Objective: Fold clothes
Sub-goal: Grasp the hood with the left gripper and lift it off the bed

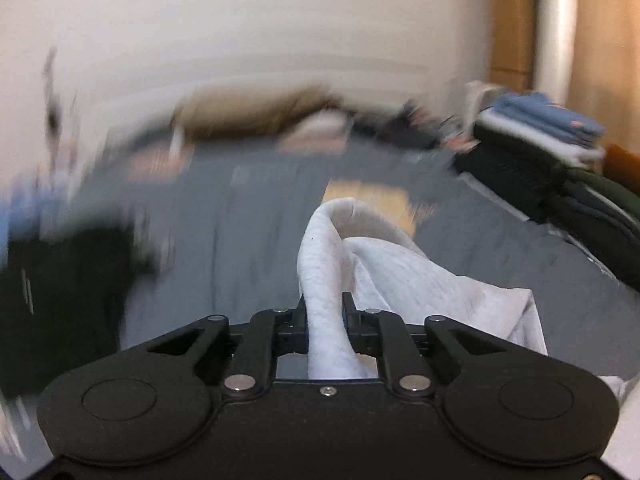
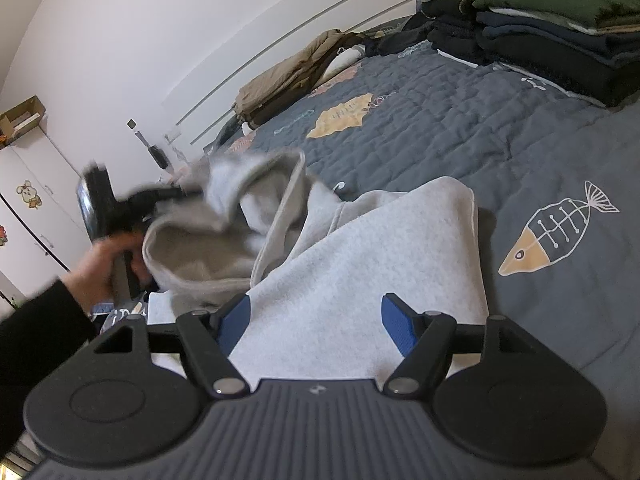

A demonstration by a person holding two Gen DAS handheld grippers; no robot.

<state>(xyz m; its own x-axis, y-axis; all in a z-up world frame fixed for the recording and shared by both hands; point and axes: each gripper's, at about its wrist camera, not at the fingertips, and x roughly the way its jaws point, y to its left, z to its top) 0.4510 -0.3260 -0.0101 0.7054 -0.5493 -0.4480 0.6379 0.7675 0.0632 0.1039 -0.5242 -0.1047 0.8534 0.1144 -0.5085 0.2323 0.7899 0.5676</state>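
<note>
A light grey hoodie (image 2: 360, 256) lies on the dark grey quilt (image 2: 500, 128). My left gripper (image 1: 325, 300) is shut on a thick fold of the hoodie (image 1: 320, 264), which rises between its fingers and drapes off to the right. In the right wrist view a hand (image 2: 100, 264) in a black sleeve carries the left gripper (image 2: 176, 192), and the hood part (image 2: 224, 216) hangs lifted from it, blurred. My right gripper (image 2: 316, 312) stands open low over the flat part of the hoodie. Its blue pads (image 2: 236, 320) are wide apart with the cloth spread beneath them.
Two stacks of folded clothes (image 2: 540, 28) stand on the quilt's far right, also in the left wrist view as stacks (image 1: 536, 128). An olive jacket (image 2: 288, 76) lies by the wall. White cupboards (image 2: 32, 200) stand beyond the bed at left. Fish patterns (image 2: 556, 228) mark the quilt.
</note>
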